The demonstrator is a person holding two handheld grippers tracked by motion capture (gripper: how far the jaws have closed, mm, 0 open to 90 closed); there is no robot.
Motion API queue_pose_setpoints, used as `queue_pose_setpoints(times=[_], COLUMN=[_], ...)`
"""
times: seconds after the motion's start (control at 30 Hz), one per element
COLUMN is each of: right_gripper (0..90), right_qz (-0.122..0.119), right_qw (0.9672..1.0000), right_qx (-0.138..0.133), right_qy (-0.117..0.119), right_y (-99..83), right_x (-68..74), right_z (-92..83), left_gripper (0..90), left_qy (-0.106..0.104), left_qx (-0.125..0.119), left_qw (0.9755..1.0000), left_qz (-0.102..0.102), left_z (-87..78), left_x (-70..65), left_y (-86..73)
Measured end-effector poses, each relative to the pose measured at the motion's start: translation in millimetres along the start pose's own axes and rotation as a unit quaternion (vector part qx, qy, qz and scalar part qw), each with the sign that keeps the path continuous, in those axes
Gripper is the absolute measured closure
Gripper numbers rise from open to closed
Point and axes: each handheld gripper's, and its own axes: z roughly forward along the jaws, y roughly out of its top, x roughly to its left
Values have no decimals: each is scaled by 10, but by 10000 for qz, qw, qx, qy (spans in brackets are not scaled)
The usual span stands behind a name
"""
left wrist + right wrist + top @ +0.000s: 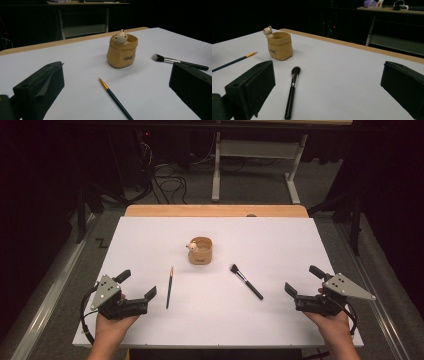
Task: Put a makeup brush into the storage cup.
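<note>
A tan bag-shaped pot [200, 251] with a small bear figure on its rim stands upright mid-table. It appears again as the pot [122, 51] and the pot [279, 45]. A thin dark paintbrush [169, 287] lies left of it, seen closer as the paintbrush [115, 98]. A black makeup brush [246, 281] lies to the right, bristles toward the pot, also the makeup brush [292, 92]. My left gripper [136, 285] rests near the front left, open and empty. My right gripper [303, 280] rests near the front right, open and empty.
The white table top [280, 245] has a wooden strip [215, 210] along its far edge. Behind it stand a metal table frame [255, 165] and cables [167, 180] on the dark floor.
</note>
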Motion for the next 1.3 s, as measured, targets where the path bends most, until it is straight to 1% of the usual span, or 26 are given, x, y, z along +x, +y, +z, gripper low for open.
queue_pose_setpoints(times=[0.13,0.17,0.27,0.53,0.87,1.07,1.17,1.3], right_gripper=[1,1,1,1,1,2,2,1], right_qz=[10,-7,-10,55,14,23,-27,-21], right_qw=[10000,10000,10000,10000,10000,10000,10000,10000], right_qx=[39,14,15,-17,3,39,12,25], right_qy=[-9,-6,-10,8,20,69,60,69], right_y=[-13,-20,-25,-36,-42,-36,-30,-31], right_x=[3,-2,-3,1,14,24,35,40], right_z=[3,5,6,10,17,20,22,24], left_gripper=[7,7,7,7,7,8,8,9], left_qy=[-22,-38,-28,-17,-10,-41,-39,-45], left_qx=[3,3,8,-9,-13,12,-7,-21], left_qw=[10000,10000,10000,10000,10000,9999,9999,9999], left_qz=[-14,-44,-42,-62,-70,-97,-94,-143], left_z=[6,10,12,8,3,1,-5,-10], left_x=[-10,-12,-9,8,13,10,13,23], left_y=[4,1,-2,-11,-10,-6,-4,-6])
